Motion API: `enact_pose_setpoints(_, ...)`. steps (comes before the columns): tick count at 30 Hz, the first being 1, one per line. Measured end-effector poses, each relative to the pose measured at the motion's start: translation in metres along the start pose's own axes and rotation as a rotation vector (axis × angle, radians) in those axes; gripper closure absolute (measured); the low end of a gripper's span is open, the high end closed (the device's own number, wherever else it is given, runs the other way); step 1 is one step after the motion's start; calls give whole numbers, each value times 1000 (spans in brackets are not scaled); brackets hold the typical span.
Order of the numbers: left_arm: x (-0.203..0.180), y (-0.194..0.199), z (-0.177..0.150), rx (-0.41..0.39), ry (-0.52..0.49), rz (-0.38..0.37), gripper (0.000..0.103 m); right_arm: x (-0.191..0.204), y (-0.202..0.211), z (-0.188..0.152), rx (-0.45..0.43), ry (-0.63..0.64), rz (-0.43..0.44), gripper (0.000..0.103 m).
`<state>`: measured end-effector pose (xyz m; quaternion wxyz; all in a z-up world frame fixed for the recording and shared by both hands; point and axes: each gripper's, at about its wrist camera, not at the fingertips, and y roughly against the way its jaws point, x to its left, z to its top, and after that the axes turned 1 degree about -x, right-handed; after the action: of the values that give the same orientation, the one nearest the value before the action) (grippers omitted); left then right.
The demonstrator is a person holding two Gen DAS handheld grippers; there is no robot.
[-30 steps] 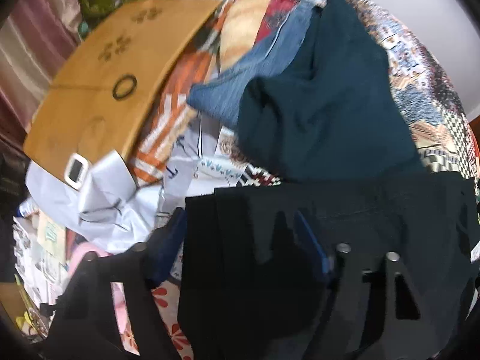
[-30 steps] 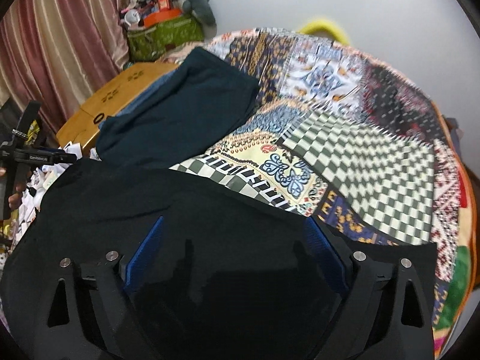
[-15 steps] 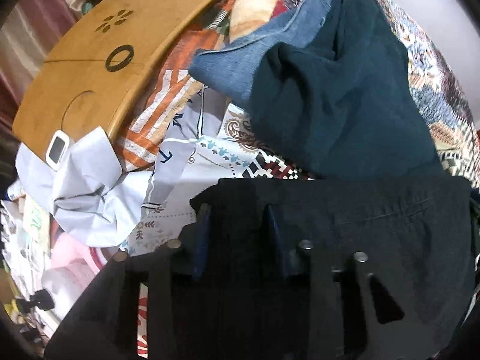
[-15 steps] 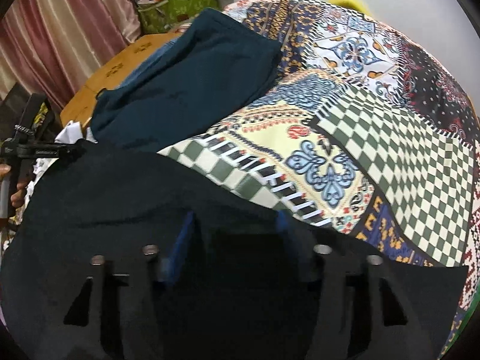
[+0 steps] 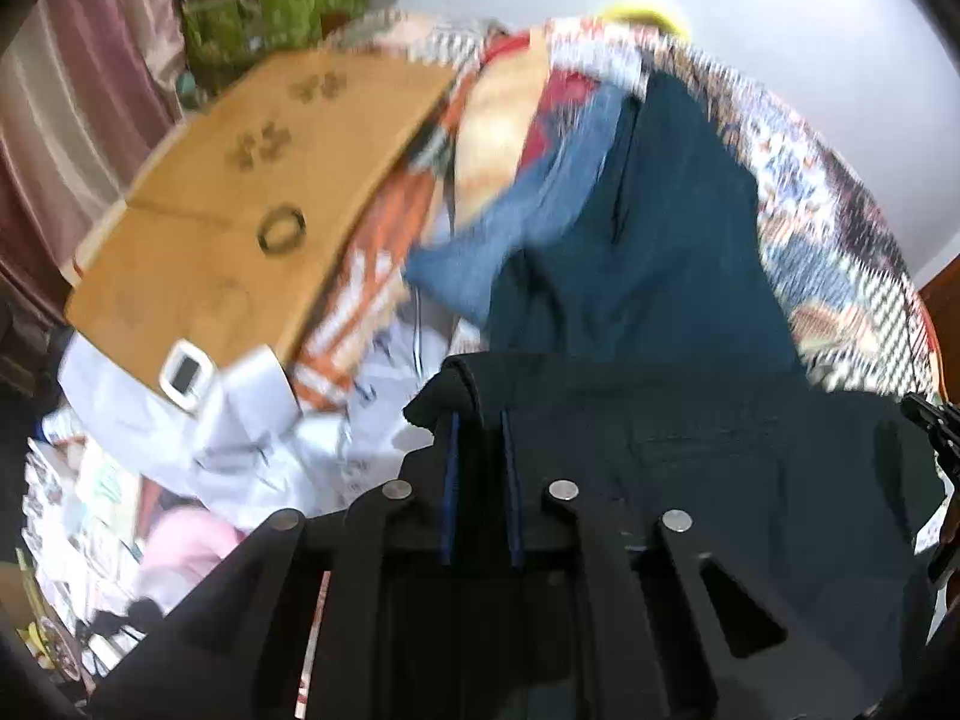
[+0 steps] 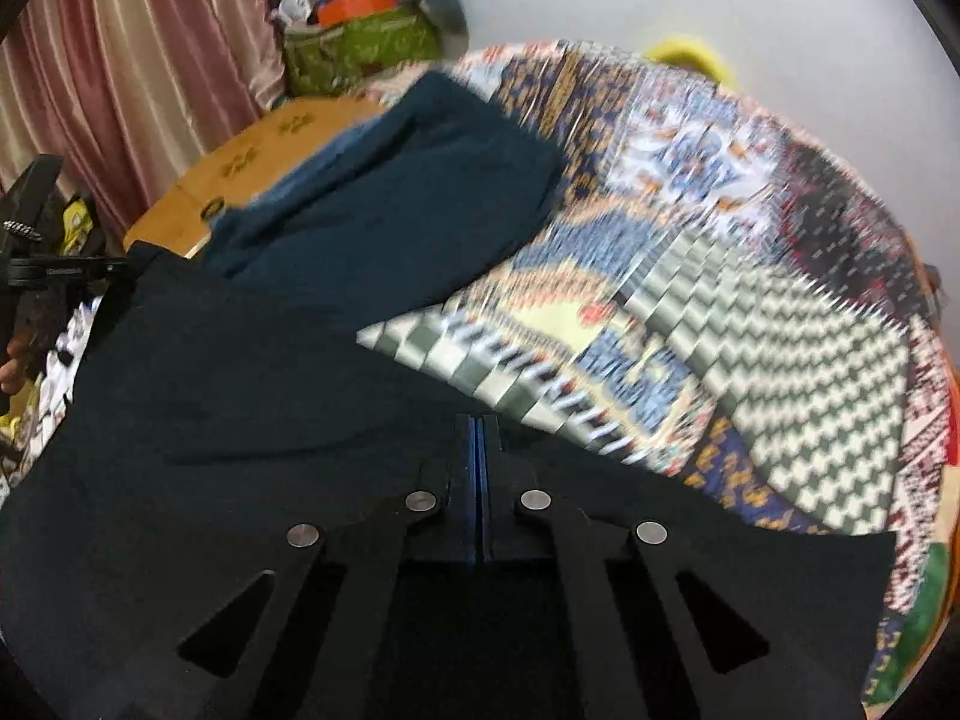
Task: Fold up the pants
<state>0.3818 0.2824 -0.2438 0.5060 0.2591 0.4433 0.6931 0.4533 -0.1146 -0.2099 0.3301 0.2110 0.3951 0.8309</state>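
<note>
Black pants point(image 5: 720, 480) lie spread on a patchwork bedspread point(image 6: 780, 330), filling the lower half of both views. My left gripper point(image 5: 478, 420) has its jaws closing, blue pads pressing a rolled corner of the pants' far edge between them. My right gripper point(image 6: 478, 426) is shut, its pads meeting on the black pants point(image 6: 240, 390) at their far edge. The left gripper point(image 6: 48, 267) also shows at the left rim of the right wrist view, at the pants' other corner. Both views are motion-blurred.
A dark teal garment point(image 6: 390, 210) lies just beyond the pants, over blue jeans point(image 5: 516, 228). A wooden lap table point(image 5: 240, 204) sits far left, with a white device point(image 5: 186, 373) and crumpled white cloth point(image 5: 150, 420) beside it. A green bag point(image 6: 360, 48) and curtains point(image 6: 120, 60) stand behind.
Both grippers went from wide open to closed on the pants' far edge. The left one has lifted its corner, and more of the wall now shows in both views.
</note>
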Motion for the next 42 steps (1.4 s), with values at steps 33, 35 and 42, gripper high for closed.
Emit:
enact_pose_setpoints(33, -31, -9, 0, -64, -94, 29, 91, -14, -45, -22, 93, -9, -12, 98)
enact_pose_setpoints(35, -30, 5, 0, -87, -99, 29, 91, -13, -37, -23, 75, -20, -22, 99)
enact_pose_setpoints(42, -24, 70, -11, -166, -108, 14, 91, -1, 40, -21, -47, -25, -58, 99)
